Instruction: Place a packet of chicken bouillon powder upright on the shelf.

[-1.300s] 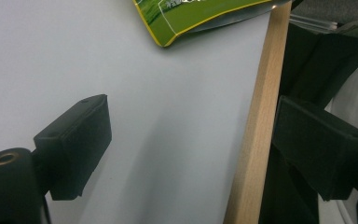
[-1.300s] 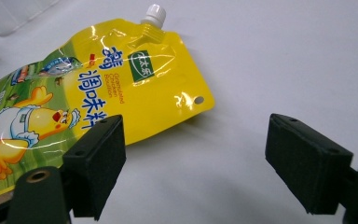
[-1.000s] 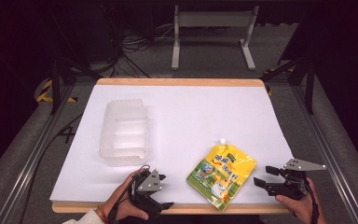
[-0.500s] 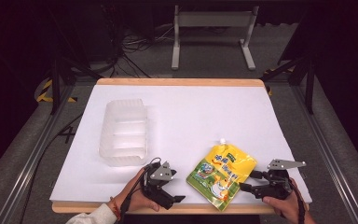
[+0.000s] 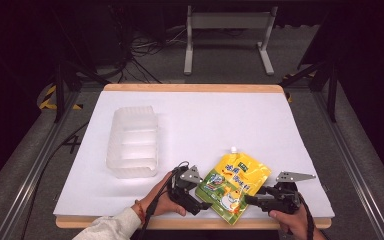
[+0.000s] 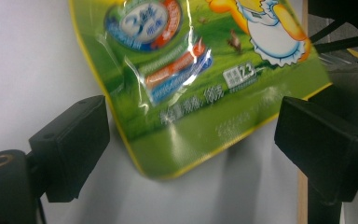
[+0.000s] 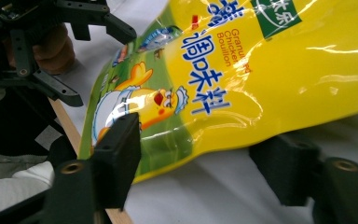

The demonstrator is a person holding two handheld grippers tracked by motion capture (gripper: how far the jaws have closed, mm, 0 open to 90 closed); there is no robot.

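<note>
You bring both tools in on the yellow-and-green bouillon pouch [image 5: 236, 181], which lies flat near the front edge of the white-topped desk [image 5: 220, 120], its white spout pointing away from you. Your left hand-held gripper [image 5: 204, 202] sits at the pouch's lower left corner; in the left gripper view its jaws stand wide apart, the green corner of the pouch [image 6: 200, 88] between them and neither pad touching it. Your right hand-held gripper [image 5: 250, 199] comes at the lower right edge; its jaws have just been closing. In the right gripper view that edge of the pouch [image 7: 261, 79] lies between the pads: the left one overlaps the printed film, the right one sits just under the edge, not yet pressing. A clear plastic tray [image 5: 132, 141] stands well apart, left of centre.
</note>
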